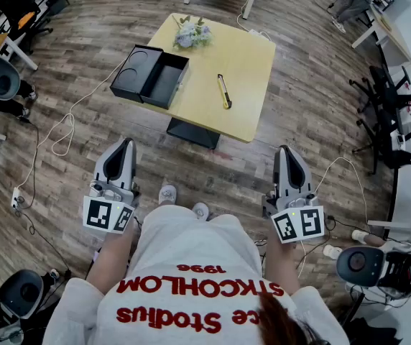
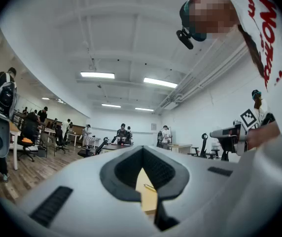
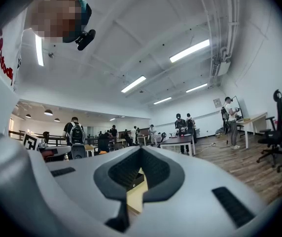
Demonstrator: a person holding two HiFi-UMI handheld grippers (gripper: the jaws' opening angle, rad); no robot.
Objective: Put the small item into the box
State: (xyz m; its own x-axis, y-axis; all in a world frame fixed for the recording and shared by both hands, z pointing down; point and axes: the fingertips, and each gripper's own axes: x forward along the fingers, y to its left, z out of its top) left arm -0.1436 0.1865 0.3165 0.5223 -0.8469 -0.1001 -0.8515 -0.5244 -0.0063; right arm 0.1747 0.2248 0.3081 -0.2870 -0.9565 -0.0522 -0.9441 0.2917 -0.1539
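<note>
A small yellow-and-black utility knife [image 1: 224, 91] lies on the light wooden table [image 1: 250, 105], right of an open black box [image 1: 151, 75] whose lid lies flat beside it at the table's left edge. Both grippers hang well short of the table, near my body. My left gripper [image 1: 123, 146] is shut and empty, and so is my right gripper [image 1: 287, 152]. In the left gripper view, the left gripper [image 2: 142, 152] frames the tabletop and the knife [image 2: 151, 186]. In the right gripper view, the right gripper [image 3: 141, 151] frames the black box [image 3: 134, 180].
A small bunch of pale flowers [image 1: 192, 33] stands at the table's far edge. Cables [image 1: 60, 131] trail over the wooden floor to the left of the table. Office chairs [image 1: 385, 99] and desks ring the room, and several people stand far off.
</note>
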